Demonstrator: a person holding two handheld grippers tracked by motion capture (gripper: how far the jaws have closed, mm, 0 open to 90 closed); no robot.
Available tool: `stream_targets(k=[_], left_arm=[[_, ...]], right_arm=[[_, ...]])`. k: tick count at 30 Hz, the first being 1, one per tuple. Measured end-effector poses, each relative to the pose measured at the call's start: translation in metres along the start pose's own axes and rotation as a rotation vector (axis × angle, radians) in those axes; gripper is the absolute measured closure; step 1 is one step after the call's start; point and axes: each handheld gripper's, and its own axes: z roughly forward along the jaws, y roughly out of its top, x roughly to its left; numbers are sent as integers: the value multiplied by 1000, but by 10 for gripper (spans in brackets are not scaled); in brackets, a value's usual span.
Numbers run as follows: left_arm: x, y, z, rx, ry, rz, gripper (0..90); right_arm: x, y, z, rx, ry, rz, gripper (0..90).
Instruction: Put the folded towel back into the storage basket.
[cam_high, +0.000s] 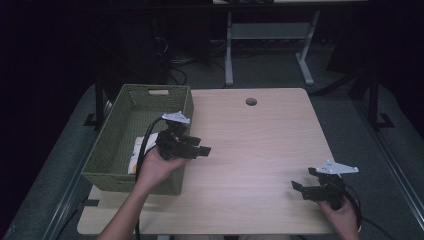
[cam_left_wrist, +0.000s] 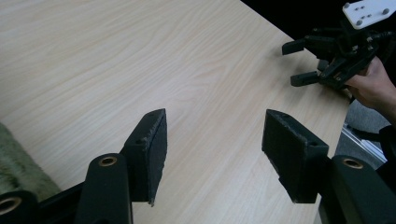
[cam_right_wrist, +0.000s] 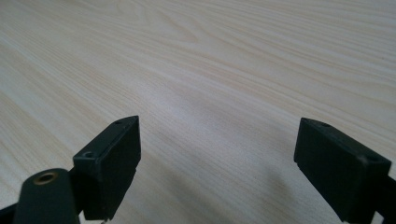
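Pale wood-grain table (cam_high: 260, 145) stands in a dark room, a green woven basket (cam_high: 117, 150) at its left edge with its long axis running away from the person. Inside lies a white packet (cam_high: 136, 152), too hidden to tell its direction. Just beside the basket's right wall, the left gripper (cam_high: 202, 149) points right, jaws apart and empty. At the near right corner, the right gripper (cam_high: 299, 181) points left, jaws wide apart, holding nothing.

text: none readable | labels: none | brands: none | numbers: none | pale packet (cam_high: 136, 150) in green basket (cam_high: 111, 150): print too small to read | wooden surface (cam_high: 260, 145): bare of lettering
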Motion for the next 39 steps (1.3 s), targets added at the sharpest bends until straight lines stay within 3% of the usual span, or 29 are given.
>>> stream_targets(k=[19, 32, 39], left_arm=[[-28, -4, 35, 46, -18, 46, 327], [-39, -10, 53, 37, -22, 42, 286], [-46, -15, 64, 46, -20, 61, 282]], right_arm=[[2, 0, -6, -15, -7, 7, 144], [3, 0, -7, -18, -6, 6, 144], [4, 0, -7, -16, -4, 7, 144]])
